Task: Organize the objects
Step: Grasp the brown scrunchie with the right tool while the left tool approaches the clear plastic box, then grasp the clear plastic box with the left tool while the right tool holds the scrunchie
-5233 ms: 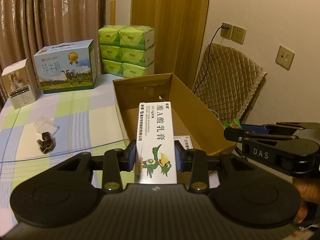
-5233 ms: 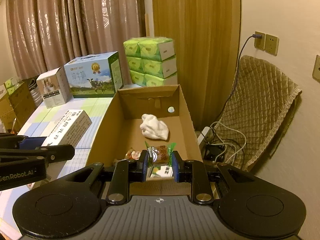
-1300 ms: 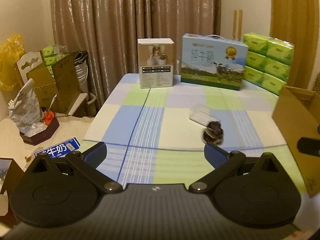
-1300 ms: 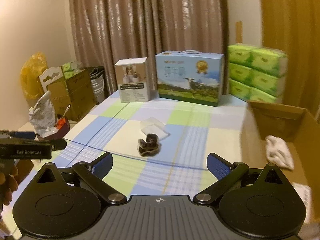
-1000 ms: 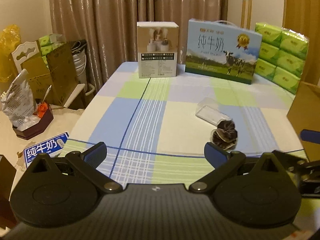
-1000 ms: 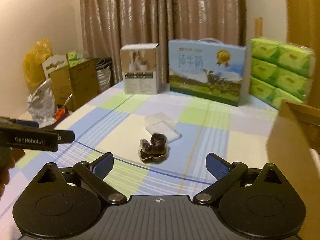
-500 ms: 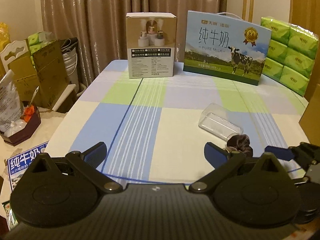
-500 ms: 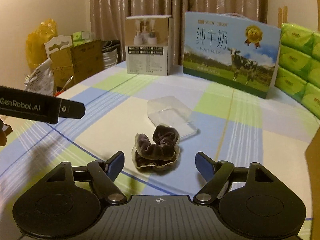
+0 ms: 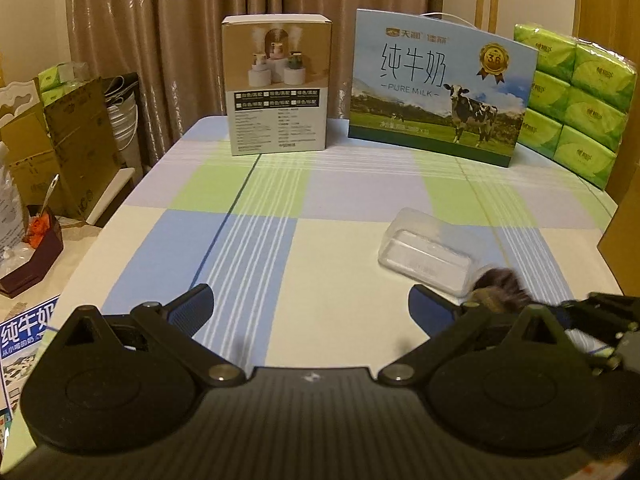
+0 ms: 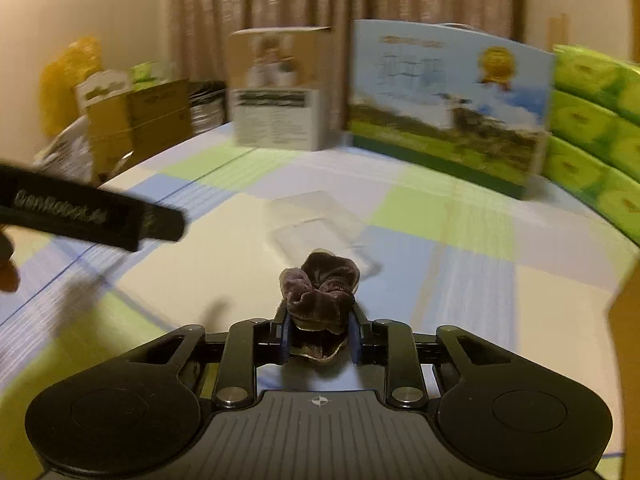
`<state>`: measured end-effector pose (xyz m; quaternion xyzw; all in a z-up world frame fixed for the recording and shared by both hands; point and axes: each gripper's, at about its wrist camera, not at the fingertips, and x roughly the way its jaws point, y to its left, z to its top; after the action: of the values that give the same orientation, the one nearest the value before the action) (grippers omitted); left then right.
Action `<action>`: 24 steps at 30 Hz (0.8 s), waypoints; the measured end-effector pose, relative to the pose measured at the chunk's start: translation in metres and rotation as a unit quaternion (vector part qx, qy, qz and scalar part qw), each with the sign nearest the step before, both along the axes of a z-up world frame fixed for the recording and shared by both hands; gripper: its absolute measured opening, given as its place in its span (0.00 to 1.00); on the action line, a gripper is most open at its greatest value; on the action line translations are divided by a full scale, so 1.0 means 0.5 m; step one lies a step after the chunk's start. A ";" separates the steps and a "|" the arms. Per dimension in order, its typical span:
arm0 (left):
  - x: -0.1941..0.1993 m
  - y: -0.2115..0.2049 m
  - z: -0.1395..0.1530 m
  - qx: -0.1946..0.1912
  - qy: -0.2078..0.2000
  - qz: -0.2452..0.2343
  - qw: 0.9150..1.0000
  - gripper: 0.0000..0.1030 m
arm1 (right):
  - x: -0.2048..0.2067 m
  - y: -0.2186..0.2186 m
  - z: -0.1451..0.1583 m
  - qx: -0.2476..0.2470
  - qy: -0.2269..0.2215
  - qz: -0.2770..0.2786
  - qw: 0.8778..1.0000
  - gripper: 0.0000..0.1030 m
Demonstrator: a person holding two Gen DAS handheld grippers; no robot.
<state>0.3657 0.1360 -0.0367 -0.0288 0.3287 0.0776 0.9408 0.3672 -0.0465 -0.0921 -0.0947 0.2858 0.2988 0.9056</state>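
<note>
My right gripper [image 10: 319,336] is shut on a dark brown velvet scrunchie [image 10: 320,284] and holds it just above the checked tablecloth [image 10: 440,256]. In the left wrist view the scrunchie [image 9: 500,280] shows blurred at the right, beside the right gripper's body [image 9: 600,320]. A clear plastic box [image 9: 428,256] lies on the cloth just behind the scrunchie; it also shows in the right wrist view [image 10: 316,224]. My left gripper [image 9: 310,308] is open and empty over the table's near edge.
A humidifier box [image 9: 278,84], a milk carton case [image 9: 440,92] and stacked green tissue packs [image 9: 576,100] stand along the table's back. A cardboard box edge [image 9: 624,232] is at the right. Boxes and clutter [image 9: 52,152] sit off the left side.
My right gripper has shut on the scrunchie and lifted it slightly; half a second ago it was open around it. The left gripper has moved a little forward, still open.
</note>
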 end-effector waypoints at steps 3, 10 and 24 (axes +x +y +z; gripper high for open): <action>0.017 -0.009 -0.004 -0.007 -0.002 -0.006 1.000 0.99 | 0.024 -0.028 0.009 0.004 -0.003 -0.048 0.999 0.23; 0.035 -0.019 -0.013 -0.019 0.000 -0.010 1.000 0.99 | 0.095 -0.037 0.008 0.014 0.019 -0.090 0.996 0.23; 0.124 -0.059 -0.042 0.039 0.009 -0.175 0.984 0.97 | 0.089 -0.085 0.010 0.016 0.032 -0.099 0.994 0.23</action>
<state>0.4277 0.1063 -0.0576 0.0669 0.3342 -0.0757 0.9371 0.4116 -0.0892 -0.0873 -0.0418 0.3182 0.2153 0.9223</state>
